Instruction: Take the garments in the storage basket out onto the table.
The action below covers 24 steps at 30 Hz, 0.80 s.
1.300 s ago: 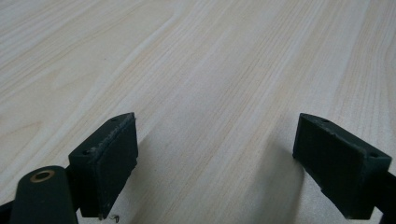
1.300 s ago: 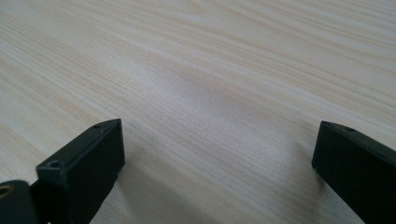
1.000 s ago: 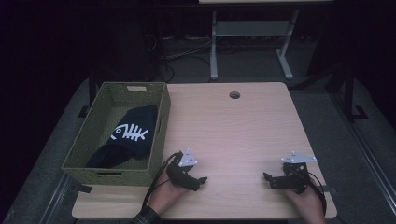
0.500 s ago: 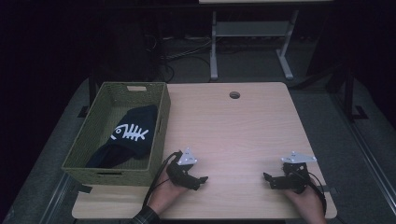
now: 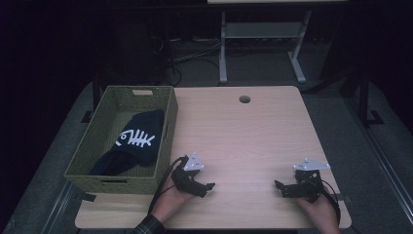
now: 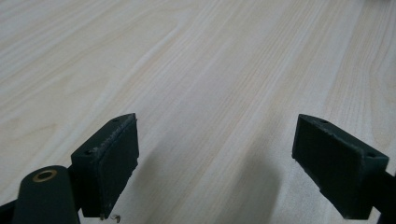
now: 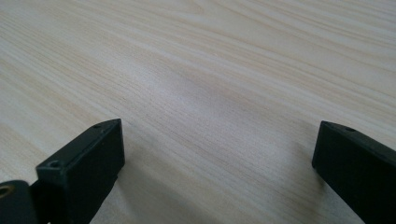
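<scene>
A: Okay, writing or brands first?

B: No readable text is seen. A white fish-skeleton print is carried on the dark navy cloth (image 5: 132,146) lying inside the green woven rectangular basket (image 5: 168,117) at the left edge of the light wooden table (image 5: 243,131).

A: Tongs?

B: The left gripper (image 5: 200,187) is held low over the near table edge, jaws spread wide, nothing between them. The right gripper (image 5: 286,189) is held likewise, wide apart and empty, well apart from the left.

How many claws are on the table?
2: the left claw near the green basket, and the right claw toward the table's other side.
</scene>
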{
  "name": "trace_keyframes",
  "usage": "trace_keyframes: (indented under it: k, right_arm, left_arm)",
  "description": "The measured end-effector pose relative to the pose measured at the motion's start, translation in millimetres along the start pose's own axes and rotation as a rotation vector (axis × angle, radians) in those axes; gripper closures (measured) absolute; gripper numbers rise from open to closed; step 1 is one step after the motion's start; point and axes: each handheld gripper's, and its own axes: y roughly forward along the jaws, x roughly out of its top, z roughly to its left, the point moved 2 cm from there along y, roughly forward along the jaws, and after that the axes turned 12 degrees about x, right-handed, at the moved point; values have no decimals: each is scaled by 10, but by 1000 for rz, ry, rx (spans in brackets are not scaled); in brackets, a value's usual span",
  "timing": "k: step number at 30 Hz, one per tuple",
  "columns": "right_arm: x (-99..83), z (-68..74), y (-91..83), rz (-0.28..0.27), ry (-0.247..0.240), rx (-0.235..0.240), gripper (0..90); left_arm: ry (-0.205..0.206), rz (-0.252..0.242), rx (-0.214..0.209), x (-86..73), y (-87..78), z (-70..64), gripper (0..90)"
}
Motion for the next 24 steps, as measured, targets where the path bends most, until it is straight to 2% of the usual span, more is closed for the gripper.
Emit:
trace_keyframes:
  k: [6, 14, 24]
  right_arm:
    - [0, 0, 0, 0, 0, 0, 20]
    - [0, 0, 0, 0, 0, 0, 20]
    - [0, 0, 0, 0, -1, 0, 20]
  left_arm:
    - [-3, -15, 3, 28, -53, 24, 140]
    - [22, -33, 10, 106, -131, 31, 140]
    - [25, -45, 13, 179, -190, 39, 140]
